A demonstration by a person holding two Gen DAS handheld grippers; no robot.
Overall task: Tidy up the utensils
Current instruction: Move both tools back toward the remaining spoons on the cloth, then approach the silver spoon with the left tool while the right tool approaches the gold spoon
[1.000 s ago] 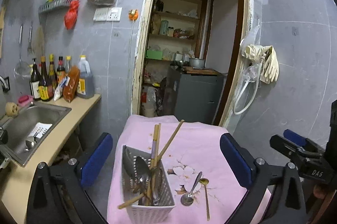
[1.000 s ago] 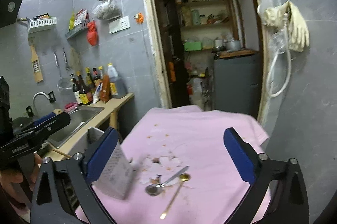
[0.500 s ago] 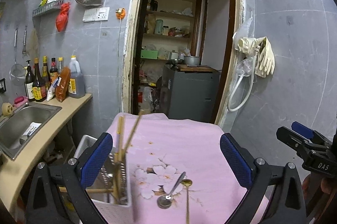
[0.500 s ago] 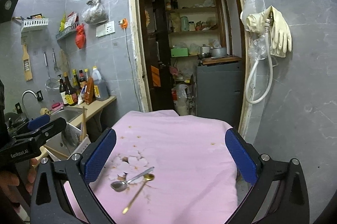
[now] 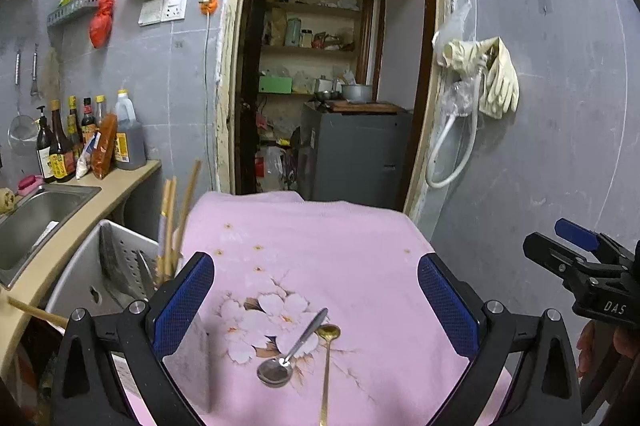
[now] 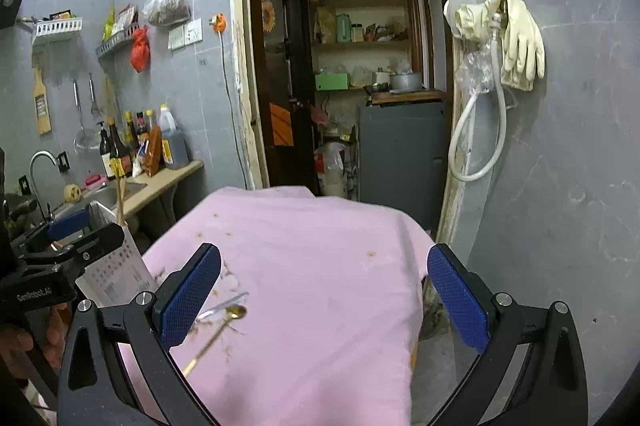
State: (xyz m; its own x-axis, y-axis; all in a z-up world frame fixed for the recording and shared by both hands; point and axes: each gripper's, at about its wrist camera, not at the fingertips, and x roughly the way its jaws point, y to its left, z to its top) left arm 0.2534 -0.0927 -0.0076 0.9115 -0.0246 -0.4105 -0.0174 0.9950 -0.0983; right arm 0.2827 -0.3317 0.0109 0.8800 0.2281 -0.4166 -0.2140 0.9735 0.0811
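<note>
We hold both the left hand-held gripper [image 5: 316, 310] and the right hand-held gripper [image 6: 325, 286] wide and empty. Chopsticks [image 5: 172, 222] already stand in the white basket [image 5: 80, 274], lower left; the steel spoon [image 5: 290, 350] and gold spoon [image 5: 327, 358] remain on the pink tabletop [image 5: 340, 258], lower centre.

A cloth-covered table [image 5: 340, 258] stood before an open doorway [image 5: 332, 65]. On it, toward the near edge, two spoons [image 5: 294, 346] lay side by side, the shorter one [image 5: 280, 366] left of the longer one [image 5: 325, 366], their upper ends nearly touching. At the table's left edge stood a perforated basket [image 5: 116, 266] with chopsticks [image 5: 172, 222] upright in it. Left of the basket ran a counter [image 5: 72, 226] with a sink [image 5: 32, 218], and bottles [image 5: 80, 141] stood behind the sink against the wall.
</note>
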